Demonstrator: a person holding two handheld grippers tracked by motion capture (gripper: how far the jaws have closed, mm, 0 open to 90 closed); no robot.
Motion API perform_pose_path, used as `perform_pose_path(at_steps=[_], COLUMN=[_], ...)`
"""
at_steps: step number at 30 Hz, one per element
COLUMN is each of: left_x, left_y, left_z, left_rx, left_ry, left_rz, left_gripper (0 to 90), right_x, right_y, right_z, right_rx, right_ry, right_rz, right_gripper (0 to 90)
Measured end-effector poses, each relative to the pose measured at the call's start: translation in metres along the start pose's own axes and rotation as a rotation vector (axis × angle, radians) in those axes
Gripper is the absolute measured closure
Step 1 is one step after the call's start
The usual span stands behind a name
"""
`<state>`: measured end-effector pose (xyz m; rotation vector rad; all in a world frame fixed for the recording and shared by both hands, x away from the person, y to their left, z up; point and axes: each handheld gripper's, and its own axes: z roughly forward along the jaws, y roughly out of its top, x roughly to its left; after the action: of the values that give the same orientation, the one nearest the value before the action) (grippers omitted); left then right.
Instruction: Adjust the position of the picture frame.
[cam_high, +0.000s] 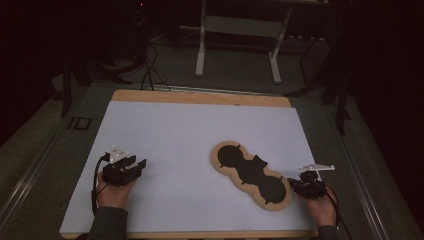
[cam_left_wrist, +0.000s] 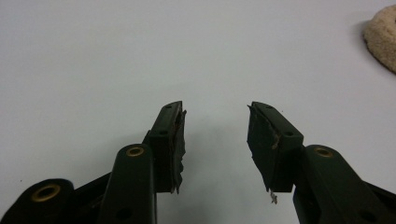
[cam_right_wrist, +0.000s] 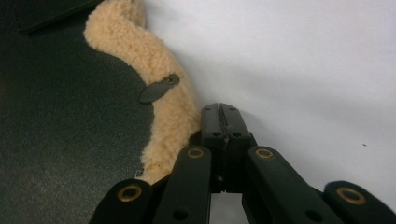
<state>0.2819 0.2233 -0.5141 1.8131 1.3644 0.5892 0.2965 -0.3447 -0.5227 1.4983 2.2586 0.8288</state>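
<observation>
Large white sheet-covered wooden table (cam_high: 175, 140) takes up most of the high view. On its right half lies a long black peanut-shaped pad with tan fleece edging (cam_high: 251, 174), running diagonally, near end toward the right hand. Left gripper (cam_high: 131, 165) sits at the table's left side, well apart from the pad, jaws spread with nothing between them, bare white surface under them in the left gripper view. Right gripper (cam_right_wrist: 221, 122) has jaws pressed fully together, tips just beside the fleece edge (cam_right_wrist: 161, 93), apparently touching it, not clamped on it. Small black tab (cam_right_wrist: 158, 88) lies across the fleece.
</observation>
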Motion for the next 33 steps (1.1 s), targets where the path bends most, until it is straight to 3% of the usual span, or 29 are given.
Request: perform_pose_path(at_steps=[11, 33], left_x=[-0.002, -0.01], left_y=[0.0, 0.001], left_z=[0.0, 0.003], left_rx=[0.006, 0.022], left_ry=[-0.008, -0.027], left_rz=[0.024, 0.068], left_gripper=[59.3, 61.3], right_x=[0.016, 0.041], right_y=[0.003, 0.008], right_z=[0.003, 0.007], right_rx=[0.013, 0.034], right_ry=[0.053, 0.107], right_rz=[-0.124, -0.251], right_gripper=[90.0, 90.0])
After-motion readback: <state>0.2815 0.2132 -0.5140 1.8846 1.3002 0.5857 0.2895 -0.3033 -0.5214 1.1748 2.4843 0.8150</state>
